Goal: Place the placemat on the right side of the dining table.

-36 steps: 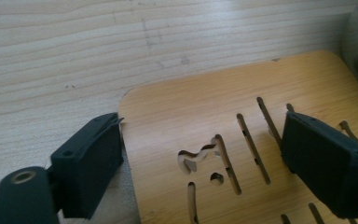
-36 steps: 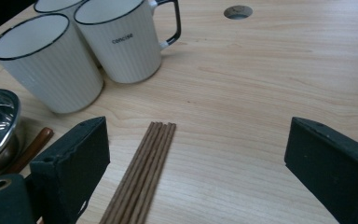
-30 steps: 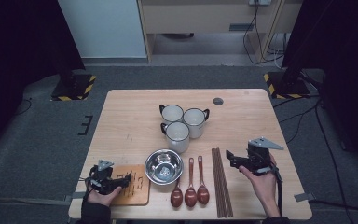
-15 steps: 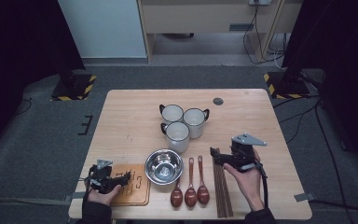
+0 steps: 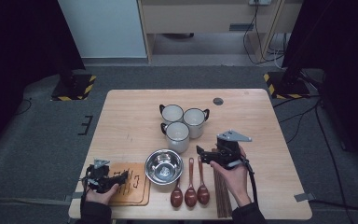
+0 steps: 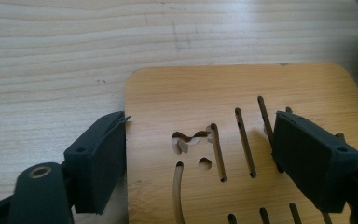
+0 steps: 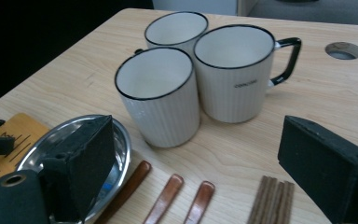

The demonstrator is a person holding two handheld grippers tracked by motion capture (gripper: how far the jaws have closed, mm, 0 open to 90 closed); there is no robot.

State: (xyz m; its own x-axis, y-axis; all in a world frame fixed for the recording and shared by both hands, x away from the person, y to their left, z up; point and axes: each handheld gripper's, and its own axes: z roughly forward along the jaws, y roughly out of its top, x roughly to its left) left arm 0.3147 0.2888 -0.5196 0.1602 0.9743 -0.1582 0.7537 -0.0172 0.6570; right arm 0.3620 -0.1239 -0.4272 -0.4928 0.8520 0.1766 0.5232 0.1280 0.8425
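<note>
Wood trivet, slotted, lies flat near the table's front-left corner, just left of the steel bowl — bowl is the landmark for everything below. Left gripper sits low at the trivet, left of the bowl. In the left gripper view its jaws straddle the trivet: one pad is at the board's left edge, the other over the slots on the far side. Jaws have just been closing w/ the board between them; can't tell if the pads press on it yet.

Right gripper hovers just right of the bowl, above the spoon handles, pointing toward the bowl. Its jaws are spread wide, nothing between them; the right gripper view looks past them at the mugs.

Three white mugs w/ black rims stand clustered just behind the bowl, touching or nearly so. Three brown spoons lie side by side to the bowl's front-right. Dark chopsticks lie bundled right of the spoons, partly under the right hand. Left hand is at the table's front edge, well left of the bowl.
</note>
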